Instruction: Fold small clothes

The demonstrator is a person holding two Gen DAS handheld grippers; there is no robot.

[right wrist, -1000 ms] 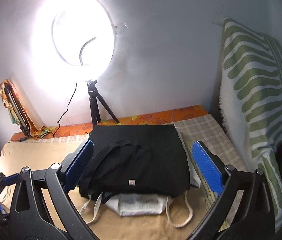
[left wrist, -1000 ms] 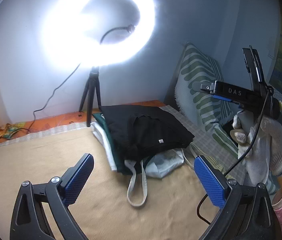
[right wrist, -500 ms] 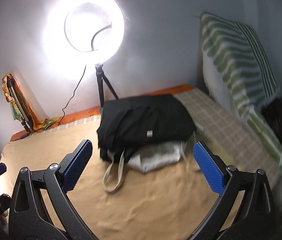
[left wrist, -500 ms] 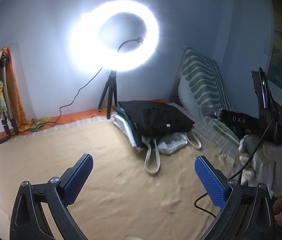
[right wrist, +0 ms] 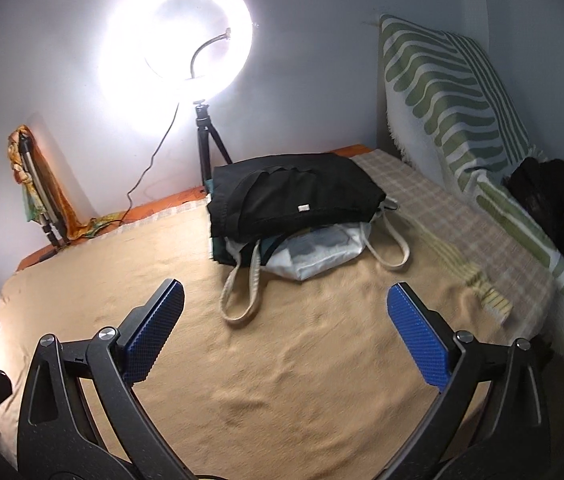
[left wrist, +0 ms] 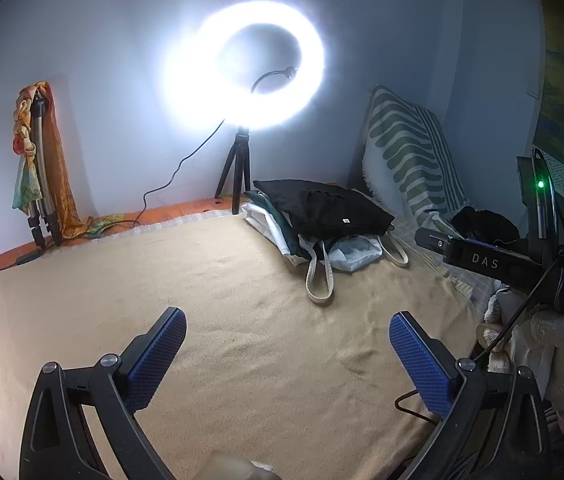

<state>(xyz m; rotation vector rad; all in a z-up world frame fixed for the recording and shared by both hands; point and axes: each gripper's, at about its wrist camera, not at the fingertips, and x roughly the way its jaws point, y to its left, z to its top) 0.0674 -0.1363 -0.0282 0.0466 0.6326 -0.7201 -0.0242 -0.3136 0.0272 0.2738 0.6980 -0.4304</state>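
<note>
A stack of folded clothes with a black garment [left wrist: 324, 205] on top lies at the far side of the tan blanket [left wrist: 222, 300]; it also shows in the right wrist view [right wrist: 294, 194]. A white tote bag [right wrist: 314, 250] with long handles sticks out from under it. My left gripper [left wrist: 286, 354] is open and empty, held over the blanket well short of the stack. My right gripper [right wrist: 284, 326] is open and empty, also short of the stack. A dark heap of clothes [right wrist: 554, 196] lies at the right by the pillow.
A lit ring light on a small tripod [left wrist: 242, 68] stands behind the stack against the wall. A green striped pillow [right wrist: 454, 92] leans at the right. A folded tripod with a scarf [left wrist: 38, 168] stands at the far left. A checked sheet [right wrist: 442, 208] covers the right side.
Both grippers have pulled back from the folded stack, which now looks smaller and farther away. Both stay open and empty.
</note>
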